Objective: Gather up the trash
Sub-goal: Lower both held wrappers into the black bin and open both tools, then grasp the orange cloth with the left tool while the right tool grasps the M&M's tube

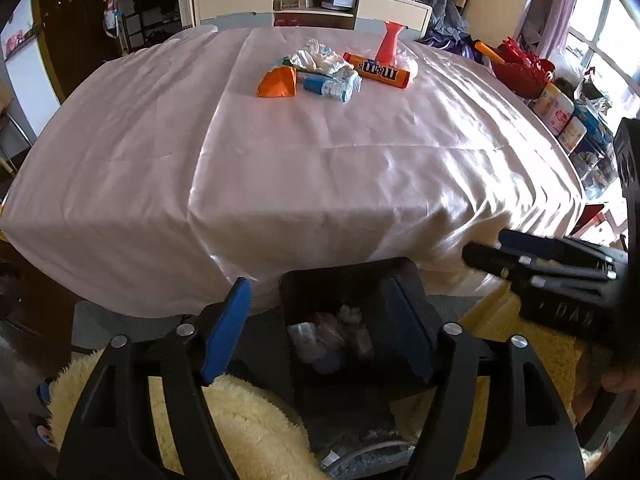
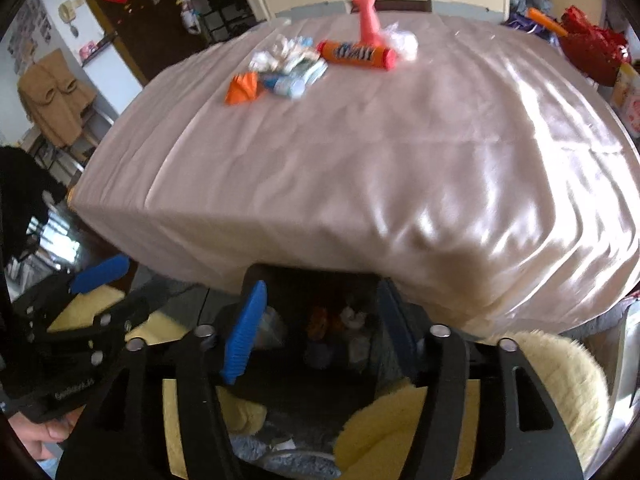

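A pile of trash lies at the far side of the table: an orange wrapper (image 1: 277, 84), a blue-and-white bottle (image 1: 327, 88), crumpled white plastic (image 1: 320, 58) and an orange M&M's tube (image 1: 377, 70). The tube (image 2: 357, 54) and wrapper (image 2: 243, 88) also show in the right wrist view. A black bin (image 1: 348, 320) with several pieces of trash inside stands below the table's near edge. My left gripper (image 1: 320, 332) is open and empty above the bin. My right gripper (image 2: 320, 336) is open and empty above the same bin (image 2: 320, 344); it also shows in the left wrist view (image 1: 488, 252).
A pink cloth covers the table (image 1: 320, 184). A coral vase (image 1: 389, 42) stands behind the tube. Yellow fluffy fabric (image 1: 248, 420) lies below the grippers. A red basket (image 1: 524, 68) and containers (image 1: 560, 112) sit to the right. A cabinet (image 1: 312, 4) stands behind the table.
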